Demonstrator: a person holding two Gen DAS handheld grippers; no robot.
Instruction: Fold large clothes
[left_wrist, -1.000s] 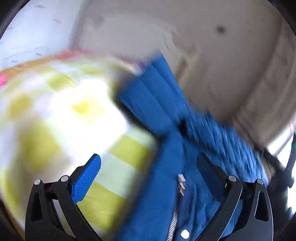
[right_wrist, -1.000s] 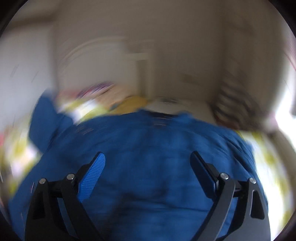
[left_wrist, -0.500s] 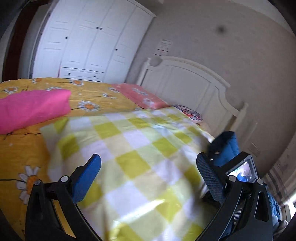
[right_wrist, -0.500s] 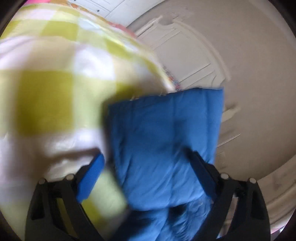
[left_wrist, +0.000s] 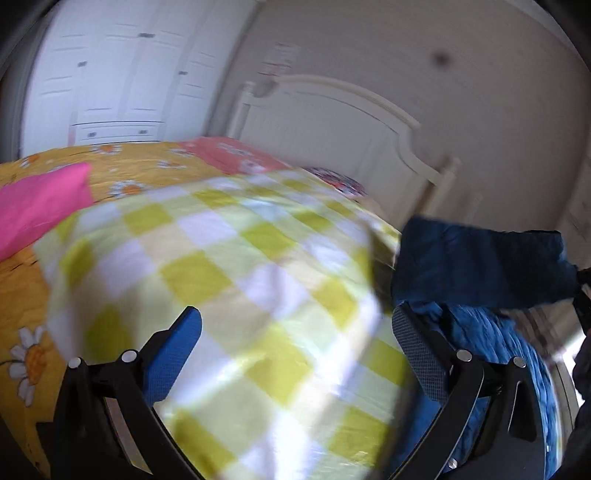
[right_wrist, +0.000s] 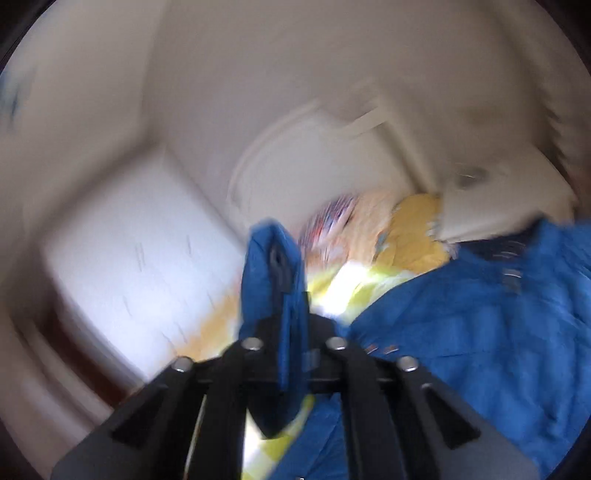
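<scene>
1. Your left gripper (left_wrist: 295, 336) has its jaws spread wide, nothing between them, hovering over the yellow-and-white checked quilt (left_wrist: 236, 280) on the bed.
2. Your right gripper (right_wrist: 291, 332) has its jaws clenched on a fold of the blue padded jacket (right_wrist: 480, 325); the pinched cloth stands up between them and hangs down below.
3. The jacket's main body lies to the right of that grip, spread over the checked quilt; the view is motion-blurred.
4. In the left wrist view the jacket (left_wrist: 480, 266) sits at the quilt's right edge, beside the right jaw pad.
5. Pink pillow (left_wrist: 40, 203) lies far left on the orange daisy sheet (left_wrist: 22, 295); white headboard (left_wrist: 332, 122) behind.
</scene>
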